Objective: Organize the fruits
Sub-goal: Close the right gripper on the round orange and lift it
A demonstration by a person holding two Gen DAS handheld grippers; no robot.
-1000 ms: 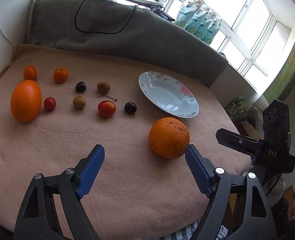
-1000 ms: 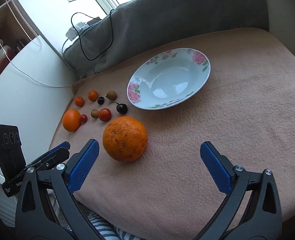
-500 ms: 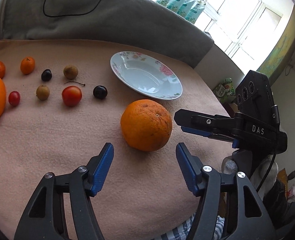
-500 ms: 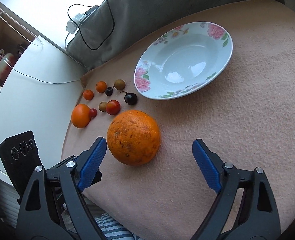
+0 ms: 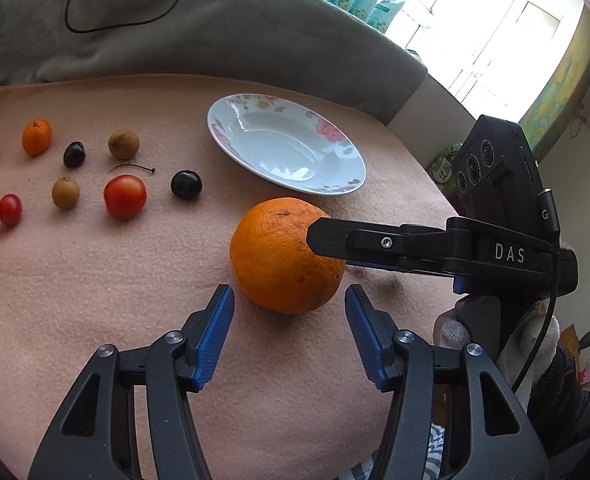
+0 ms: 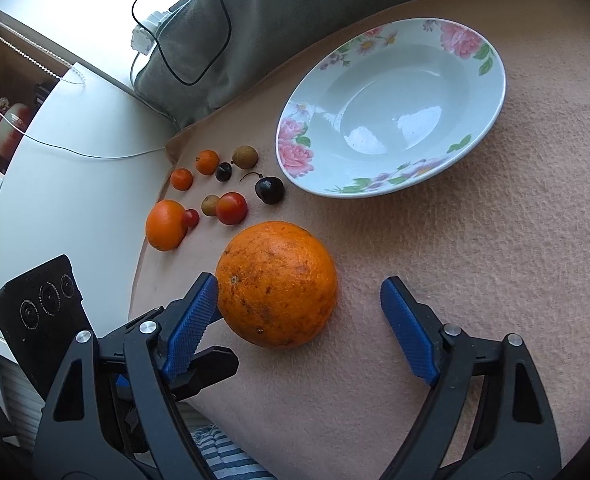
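Note:
A large orange [image 5: 279, 264] [image 6: 279, 280] lies on the peach-coloured cloth [image 5: 95, 280], in front of an empty flowered plate [image 5: 335, 136] [image 6: 295, 148]. My left gripper [image 5: 289, 289] points at it from the near side. Its jaws are closing, the blue pads stand beside the fruit's near edge, and neither presses on it. My right gripper [image 6: 299, 282] [image 5: 327, 240] straddles the same orange and its jaws are closing too. Its left pad is at the peel and its right pad stands well apart. Small fruits lie to the left: a tomato [image 5: 125, 196], a dark cherry [image 5: 186, 185] and a second orange [image 6: 165, 224].
Mandarins [image 5: 37, 136], longans [image 5: 123, 144] and a cherry tomato [image 5: 9, 209] lie in rows left of the plate. A grey blanket [image 5: 175, 40] with a black cable rises behind the cloth. A gloved hand [image 5: 455, 328] holds the right gripper. A white cabinet [image 6: 75, 140] stands off the table's left edge.
Both grippers have come in on the large orange from opposite sides and their jaws have narrowed. The right gripper's finger now lies across the orange in the left wrist view.

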